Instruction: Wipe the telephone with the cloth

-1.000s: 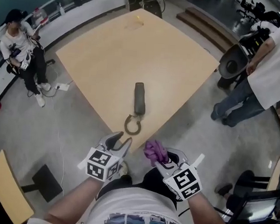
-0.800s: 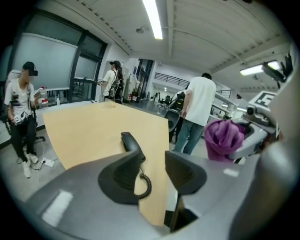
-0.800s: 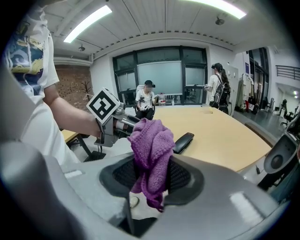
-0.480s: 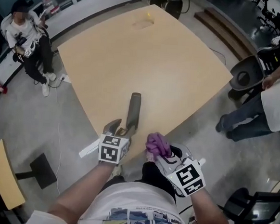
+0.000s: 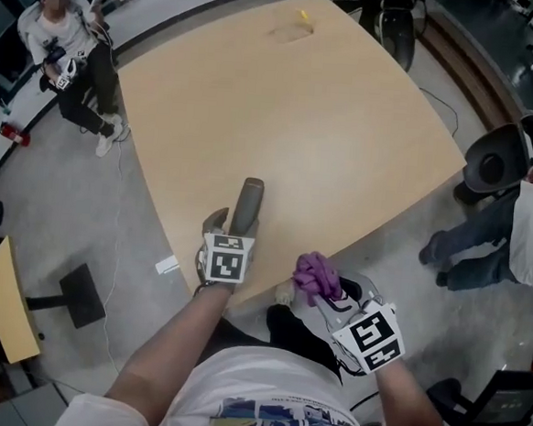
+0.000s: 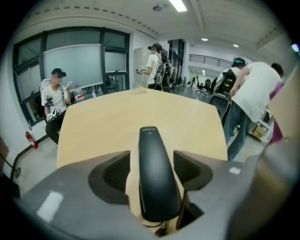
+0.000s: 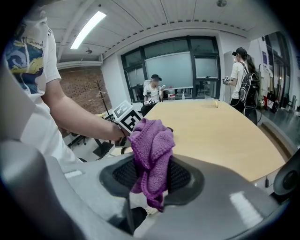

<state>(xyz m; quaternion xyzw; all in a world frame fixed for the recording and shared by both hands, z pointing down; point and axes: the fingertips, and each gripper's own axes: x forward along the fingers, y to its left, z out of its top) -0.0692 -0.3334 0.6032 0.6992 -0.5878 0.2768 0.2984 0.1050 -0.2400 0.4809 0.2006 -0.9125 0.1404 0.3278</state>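
Purple cloth [image 5: 315, 274] is sitting clamped in right gripper [image 5: 320, 290] off table's [image 5: 346, 140] near edge; left gripper [image 5: 231, 228], jaws just opening, is straddling telephone [image 5: 247, 201] at that edge, pads clear.

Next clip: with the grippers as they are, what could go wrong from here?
1. The jaws of the left gripper have just been opening; the telephone lies between them ungripped, near the edge of the table, so a poor pinch could push it off.
2. The right gripper pinches the cloth in a bunch; it might slip out during wiping.
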